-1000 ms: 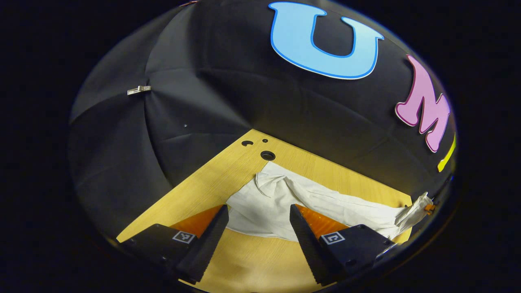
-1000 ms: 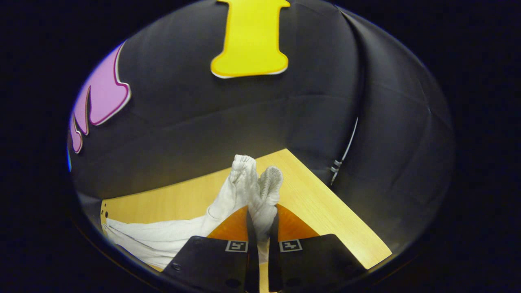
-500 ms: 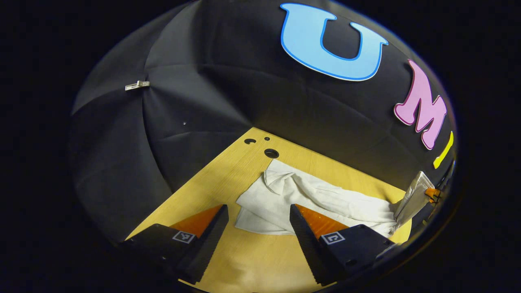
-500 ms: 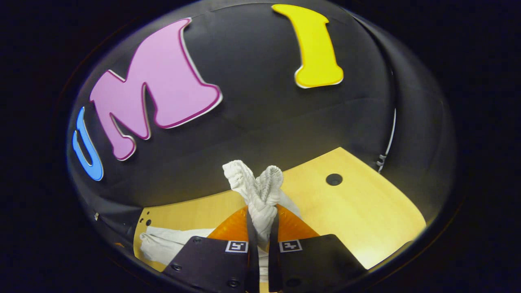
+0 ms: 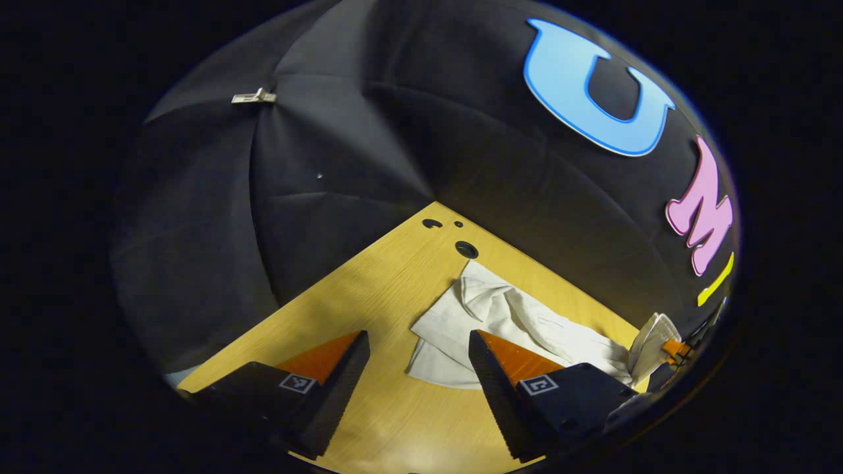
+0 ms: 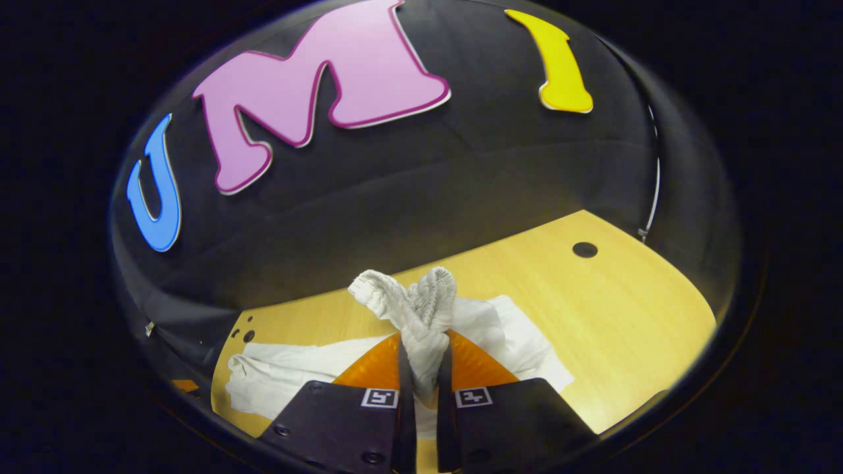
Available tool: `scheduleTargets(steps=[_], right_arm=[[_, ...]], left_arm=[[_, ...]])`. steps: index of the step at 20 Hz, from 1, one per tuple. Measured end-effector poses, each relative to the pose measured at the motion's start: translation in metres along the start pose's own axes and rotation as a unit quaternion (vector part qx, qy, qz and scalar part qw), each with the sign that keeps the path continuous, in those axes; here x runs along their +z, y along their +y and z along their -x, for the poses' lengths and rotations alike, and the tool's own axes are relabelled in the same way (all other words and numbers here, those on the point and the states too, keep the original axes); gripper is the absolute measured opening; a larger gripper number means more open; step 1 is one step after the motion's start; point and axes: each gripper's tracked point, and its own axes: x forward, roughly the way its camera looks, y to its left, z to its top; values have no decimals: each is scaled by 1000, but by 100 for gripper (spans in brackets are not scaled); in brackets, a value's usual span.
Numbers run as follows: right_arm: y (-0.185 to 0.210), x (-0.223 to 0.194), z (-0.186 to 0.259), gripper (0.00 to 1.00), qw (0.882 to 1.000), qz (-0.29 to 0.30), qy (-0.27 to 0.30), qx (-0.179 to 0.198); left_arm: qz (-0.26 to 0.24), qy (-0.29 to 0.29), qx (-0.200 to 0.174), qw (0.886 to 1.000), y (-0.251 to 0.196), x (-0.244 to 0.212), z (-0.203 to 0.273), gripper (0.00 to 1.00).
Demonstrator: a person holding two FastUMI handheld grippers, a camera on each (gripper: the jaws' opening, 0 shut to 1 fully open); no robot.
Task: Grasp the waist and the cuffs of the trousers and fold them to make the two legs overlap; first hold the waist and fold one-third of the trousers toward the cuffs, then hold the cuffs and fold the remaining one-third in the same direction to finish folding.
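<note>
R gripper (image 6: 421, 388) clamped on bunched ribbed end of white trousers (image 6: 296, 378); rest lies rumpled on table (image 6: 612, 316). L gripper (image 5: 415, 375) wide, empty, just short of trousers.

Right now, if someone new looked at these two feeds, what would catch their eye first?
Probably the bunched white cuffs sticking up from the right gripper, whose fingers are shut on them. Next, the rest of the white trousers lying rumpled on the yellow wooden table, with the left gripper open above the bare wood just short of them.
</note>
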Motion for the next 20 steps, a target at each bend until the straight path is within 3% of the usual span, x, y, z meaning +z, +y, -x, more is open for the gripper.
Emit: scheduleTargets(steps=[1, 3, 4, 7, 11, 12, 13, 14, 15, 16, 18, 19, 20], right_arm=[[6, -13, 0, 18, 1000, -2, 12, 4], [14, -38, -3, 20, 999, -7, 35, 7], [16, -48, -3, 15, 999, -6, 44, 8], [28, -67, -2, 28, 998, 6, 53, 23], [35, -93, 3, 40, 996, 16, 83, 41], [39, -99, 6, 51, 995, 17, 89, 49], [43, -104, 9, 41, 994, 17, 96, 57], [46, -109, 11, 52, 993, 22, 99, 62], [47, -112, 14, 51, 993, 30, 97, 62], [49, -116, 18, 62, 993, 37, 95, 66], [52, -119, 25, 70, 992, 41, 95, 72], [51, -119, 30, 81, 992, 40, 95, 72], [48, -120, 35, 78, 992, 41, 94, 67]], left_arm=[[9, -4, -6, 1000, 2, 0, -5, 92], [30, -8, -20, 999, -1, 0, -17, 95], [41, -7, -19, 999, -2, 1, -25, 95], [62, 1, -17, 998, -10, -6, -43, 95], [45, 14, -7, 999, -26, -19, -59, 95], [40, 15, -5, 999, -30, -20, -62, 95], [34, 16, -3, 999, -33, -23, -66, 95], [26, 19, 1, 999, -36, -25, -68, 95], [17, 22, 6, 1000, -39, -29, -71, 96], [8, 26, 13, 1000, -40, -32, -76, 96], [-12, 29, 30, 999, -37, -35, -82, 96], [-20, 31, 31, 999, -38, -37, -85, 96], [-25, 33, 30, 999, -40, -38, -87, 96]])
